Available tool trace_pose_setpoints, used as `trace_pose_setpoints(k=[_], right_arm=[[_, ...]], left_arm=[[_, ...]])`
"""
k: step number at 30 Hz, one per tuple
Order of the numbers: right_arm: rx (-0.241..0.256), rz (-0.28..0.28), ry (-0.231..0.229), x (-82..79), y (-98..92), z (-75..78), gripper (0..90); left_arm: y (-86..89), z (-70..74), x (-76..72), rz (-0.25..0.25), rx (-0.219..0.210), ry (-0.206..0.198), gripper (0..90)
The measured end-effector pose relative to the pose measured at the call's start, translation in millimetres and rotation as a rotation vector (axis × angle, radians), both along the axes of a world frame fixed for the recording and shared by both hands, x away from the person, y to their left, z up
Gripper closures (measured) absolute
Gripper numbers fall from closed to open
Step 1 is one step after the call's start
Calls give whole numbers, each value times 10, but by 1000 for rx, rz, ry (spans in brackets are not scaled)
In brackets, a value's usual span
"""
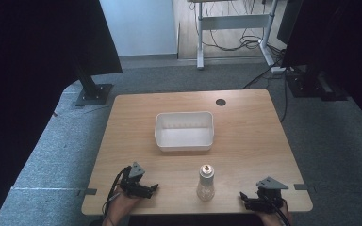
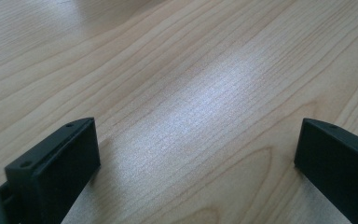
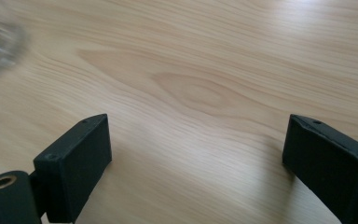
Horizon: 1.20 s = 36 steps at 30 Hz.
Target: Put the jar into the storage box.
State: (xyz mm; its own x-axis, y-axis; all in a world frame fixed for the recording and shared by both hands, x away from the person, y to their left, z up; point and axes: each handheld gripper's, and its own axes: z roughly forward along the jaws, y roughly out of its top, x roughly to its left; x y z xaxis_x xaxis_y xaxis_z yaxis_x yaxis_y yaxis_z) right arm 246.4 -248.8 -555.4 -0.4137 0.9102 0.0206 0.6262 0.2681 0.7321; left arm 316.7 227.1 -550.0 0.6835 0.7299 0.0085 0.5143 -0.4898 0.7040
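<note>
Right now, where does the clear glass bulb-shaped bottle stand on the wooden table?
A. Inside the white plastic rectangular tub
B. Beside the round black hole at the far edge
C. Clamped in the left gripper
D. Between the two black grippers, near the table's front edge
D: the clear glass bulb-shaped bottle stands upright on the wooden table, between the left gripper and the right gripper, in front of the white plastic rectangular tub.

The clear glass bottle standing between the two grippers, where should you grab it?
Probably around its wide lower body. The clear glass bottle stands upright on the wooden table, narrowing to a small neck. The right gripper, jaws wide apart, could come in level from the bottle's right side; the left gripper is equally open.
</note>
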Motion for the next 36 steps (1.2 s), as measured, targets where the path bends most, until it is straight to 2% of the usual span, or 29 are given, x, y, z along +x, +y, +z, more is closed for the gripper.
trace_pose_setpoints(k=[16,21,23,31,36], right_arm=[[0,1,-12,4,-14,-16,49],[1,2,-14,4,-14,-13,73],[0,12,-19,-1,-7,-10,91],[-1,30,-8,16,7,-6,70],[-22,61,-1,2,48,13,64]], left_arm=[[-7,-1,12,6,-2,0,0],[-7,-1,12,6,-2,0,0],[-7,0,12,6,-1,0,0],[-6,0,11,5,1,0,0],[-7,0,10,5,0,0,0]])
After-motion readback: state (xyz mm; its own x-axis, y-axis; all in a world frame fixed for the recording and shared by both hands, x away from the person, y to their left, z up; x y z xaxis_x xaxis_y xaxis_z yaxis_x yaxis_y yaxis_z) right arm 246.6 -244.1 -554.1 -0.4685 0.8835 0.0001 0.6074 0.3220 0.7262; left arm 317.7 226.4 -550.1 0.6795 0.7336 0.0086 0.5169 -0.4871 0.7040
